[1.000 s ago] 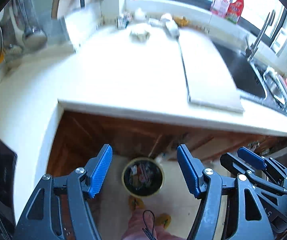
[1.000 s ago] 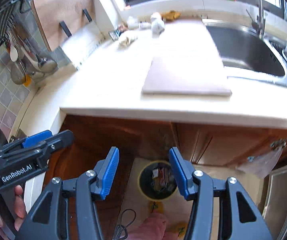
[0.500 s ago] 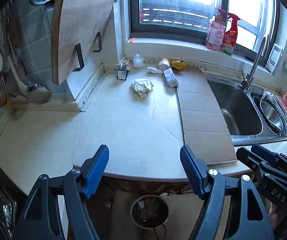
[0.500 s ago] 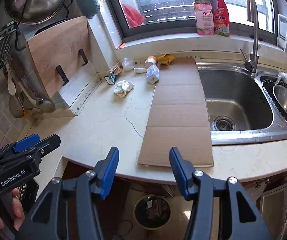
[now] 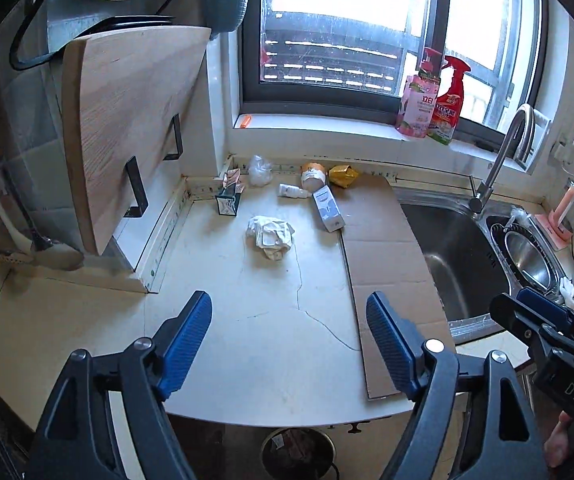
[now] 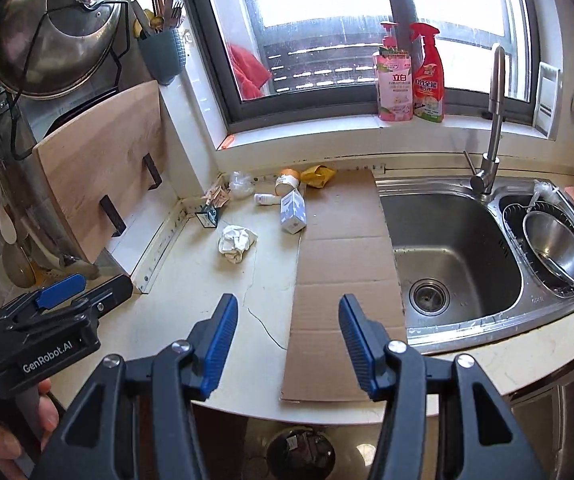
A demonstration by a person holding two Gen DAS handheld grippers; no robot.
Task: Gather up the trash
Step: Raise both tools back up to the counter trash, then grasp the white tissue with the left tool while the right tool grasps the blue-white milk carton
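Note:
Trash lies at the back of the white counter: a crumpled white tissue (image 5: 271, 236) (image 6: 235, 241), a small white carton (image 5: 328, 208) (image 6: 293, 212), a little white tube (image 5: 292, 191), an orange-lidded cup (image 5: 312, 173), a yellow wrapper (image 5: 342, 175), a clear plastic bag (image 5: 259, 168) and a small dark box (image 5: 227, 202). My left gripper (image 5: 289, 342) is open and empty above the counter's front. My right gripper (image 6: 288, 344) is open and empty over the cardboard sheet (image 6: 343, 264). A round trash bin (image 5: 297, 454) (image 6: 301, 454) stands on the floor below the counter edge.
A steel sink (image 6: 447, 248) with a tap (image 6: 491, 120) lies right, a strainer bowl (image 6: 555, 248) beside it. A wooden cutting board (image 5: 127, 120) leans at left. Two cleaner bottles (image 6: 411, 76) stand on the windowsill. A pot lid (image 6: 55, 28) hangs upper left.
Both grippers have risen from pointing down at the bin in front of the cabinet to looking over the counter. Both stay open and empty.

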